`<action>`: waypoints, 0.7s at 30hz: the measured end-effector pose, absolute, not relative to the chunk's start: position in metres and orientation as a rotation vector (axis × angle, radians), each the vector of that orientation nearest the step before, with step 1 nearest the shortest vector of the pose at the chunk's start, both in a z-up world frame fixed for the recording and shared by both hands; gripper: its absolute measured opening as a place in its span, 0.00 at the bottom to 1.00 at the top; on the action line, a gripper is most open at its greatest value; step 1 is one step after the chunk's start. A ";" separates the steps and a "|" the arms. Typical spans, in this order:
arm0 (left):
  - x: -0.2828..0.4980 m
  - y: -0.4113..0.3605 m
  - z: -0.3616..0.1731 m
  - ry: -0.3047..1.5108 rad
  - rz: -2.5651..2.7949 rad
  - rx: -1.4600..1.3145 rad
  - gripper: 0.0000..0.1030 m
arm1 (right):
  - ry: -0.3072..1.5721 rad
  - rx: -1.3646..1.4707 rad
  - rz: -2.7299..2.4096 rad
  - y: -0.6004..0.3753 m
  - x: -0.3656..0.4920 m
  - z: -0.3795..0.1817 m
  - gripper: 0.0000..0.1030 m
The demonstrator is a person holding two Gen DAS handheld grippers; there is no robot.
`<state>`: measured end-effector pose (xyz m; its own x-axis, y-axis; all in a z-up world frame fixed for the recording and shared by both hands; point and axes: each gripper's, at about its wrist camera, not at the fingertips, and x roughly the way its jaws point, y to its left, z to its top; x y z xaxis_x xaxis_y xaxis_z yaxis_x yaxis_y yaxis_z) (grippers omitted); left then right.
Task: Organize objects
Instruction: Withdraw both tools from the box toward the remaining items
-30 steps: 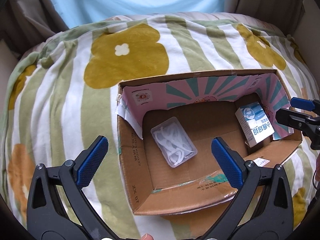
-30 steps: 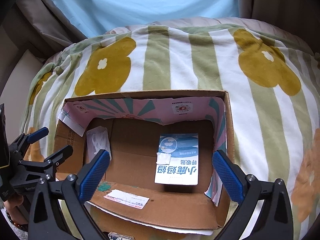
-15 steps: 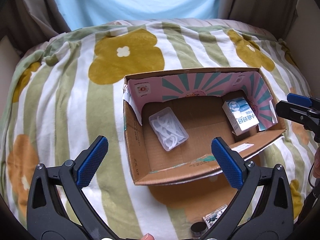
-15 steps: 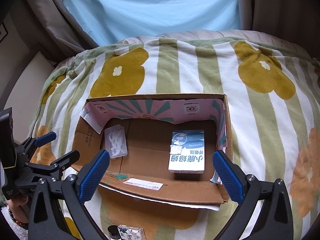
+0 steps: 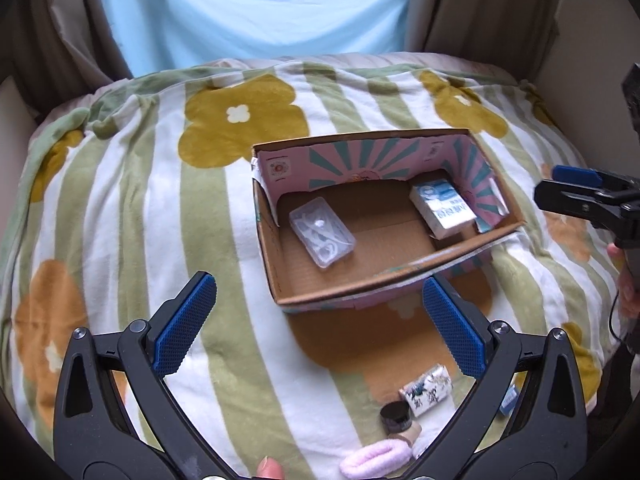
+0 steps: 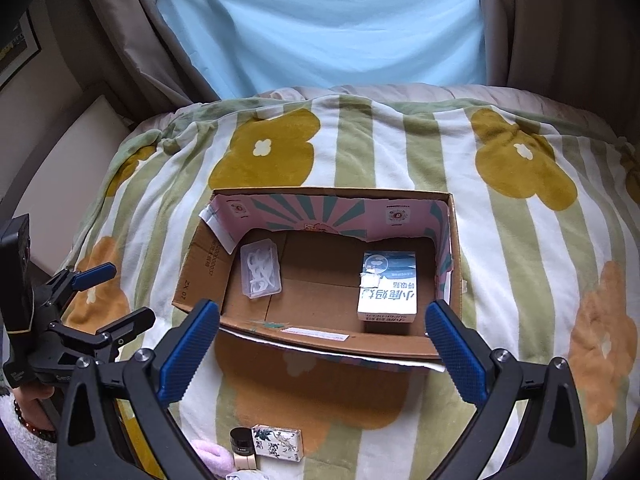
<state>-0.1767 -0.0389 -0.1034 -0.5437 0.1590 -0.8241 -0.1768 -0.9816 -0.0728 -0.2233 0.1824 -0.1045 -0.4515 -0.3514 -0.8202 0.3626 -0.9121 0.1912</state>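
Note:
An open cardboard box (image 5: 280, 276) (image 6: 320, 330) with pink and teal inner flaps sits on a flowered blanket. Inside lie a clear plastic case of white pieces (image 5: 322, 231) (image 6: 261, 273) and a blue-and-white carton (image 5: 442, 209) (image 6: 388, 286). Near me, on the blanket, lie a patterned white pack (image 5: 426, 389) (image 6: 278, 442), a small black-lidded jar (image 5: 396, 416) (image 6: 241, 440) and a pink fluffy band (image 5: 376, 458). My left gripper (image 5: 318, 326) is open and empty, in front of the box. My right gripper (image 6: 322, 352) is open and empty, over the box's near wall.
The striped flower blanket (image 5: 132, 208) covers a rounded bed. Beige curtains (image 6: 132, 32) and a light blue sheet (image 6: 328, 28) hang behind it. A small blue item (image 5: 510, 400) lies behind my left gripper's right finger.
Both grippers have pulled back and up from the box. The box looks smaller, and the pack, jar and pink band have come into view at the near edge.

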 end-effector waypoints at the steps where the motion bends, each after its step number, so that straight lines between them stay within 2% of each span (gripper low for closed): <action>1: -0.171 -0.039 -0.102 0.048 2.595 -1.382 1.00 | 0.028 1.332 -2.359 0.181 -0.219 -0.104 0.99; 10: -0.121 -0.036 -0.117 0.249 2.433 -1.389 1.00 | 0.198 1.280 -2.253 0.175 -0.180 -0.111 0.99; 16: -0.080 -0.023 -0.151 0.476 2.264 -1.370 1.00 | 0.336 1.271 -2.141 0.171 -0.156 -0.133 1.00; 21: -0.047 -0.008 -0.184 0.563 2.114 -1.356 1.00 | 0.448 1.264 -2.048 0.164 -0.142 -0.157 1.00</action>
